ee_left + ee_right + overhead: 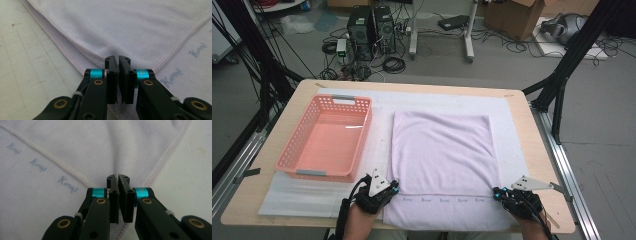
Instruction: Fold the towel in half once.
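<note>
Hands (367, 202) low, pinching towel (442, 150) corners.

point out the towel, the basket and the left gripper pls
towel (442, 150): high view, middle of the folded top layer.
basket (362, 131): high view, right side wall.
left gripper (118, 59): left gripper view, between the shut jaw tips at the towel's corner.

towels: one, pale lilac towel (442, 150), folded over once near the front
baskets: one pink basket (326, 137), nothing in it
tongs: two, left tongs (395, 188) and right tongs (497, 193), each pinched on a towel corner
hands: two
counter: one counter (522, 120), one white mat (292, 192) on top
printed words on towel border: four that I can count
</note>
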`<state>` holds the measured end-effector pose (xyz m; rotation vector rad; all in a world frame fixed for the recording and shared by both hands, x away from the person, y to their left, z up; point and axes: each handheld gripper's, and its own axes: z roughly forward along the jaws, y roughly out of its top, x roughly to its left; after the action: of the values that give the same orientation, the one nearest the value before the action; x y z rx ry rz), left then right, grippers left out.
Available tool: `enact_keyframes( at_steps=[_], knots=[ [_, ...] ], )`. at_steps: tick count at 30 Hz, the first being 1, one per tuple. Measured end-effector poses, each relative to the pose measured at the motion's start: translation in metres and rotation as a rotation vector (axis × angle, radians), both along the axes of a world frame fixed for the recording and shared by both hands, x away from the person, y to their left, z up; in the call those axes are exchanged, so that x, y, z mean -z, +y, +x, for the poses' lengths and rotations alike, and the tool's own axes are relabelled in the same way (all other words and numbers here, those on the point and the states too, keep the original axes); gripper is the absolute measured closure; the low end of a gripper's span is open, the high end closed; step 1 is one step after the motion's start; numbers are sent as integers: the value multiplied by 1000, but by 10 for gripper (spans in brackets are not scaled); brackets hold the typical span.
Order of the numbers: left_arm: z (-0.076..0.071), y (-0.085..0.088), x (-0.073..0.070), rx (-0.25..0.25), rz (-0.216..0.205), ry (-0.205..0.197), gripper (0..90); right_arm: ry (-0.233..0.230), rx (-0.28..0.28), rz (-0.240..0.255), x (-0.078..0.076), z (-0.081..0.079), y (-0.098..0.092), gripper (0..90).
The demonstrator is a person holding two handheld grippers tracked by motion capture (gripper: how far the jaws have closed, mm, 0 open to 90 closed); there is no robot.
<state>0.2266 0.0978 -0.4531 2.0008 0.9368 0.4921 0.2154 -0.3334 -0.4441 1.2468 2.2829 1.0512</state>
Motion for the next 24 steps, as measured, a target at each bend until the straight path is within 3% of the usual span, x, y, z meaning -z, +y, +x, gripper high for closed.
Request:
enact_keyframes(
  at_steps=[6,8,17,24],
  knots=[
    [-3,15,-9,-17,-120,40,867,5,10,33,-1,-2,-3,875],
    [-4,18,-10,-19,-141,44,869,1,9,40,-2,-4,-4,876],
    [-21,26,-16,-22,-177,41,870,-8,3,67,-8,-13,-5,879],
    [-42,30,-23,-36,-219,-2,870,-40,-13,62,-15,-28,-4,880]
  ],
)
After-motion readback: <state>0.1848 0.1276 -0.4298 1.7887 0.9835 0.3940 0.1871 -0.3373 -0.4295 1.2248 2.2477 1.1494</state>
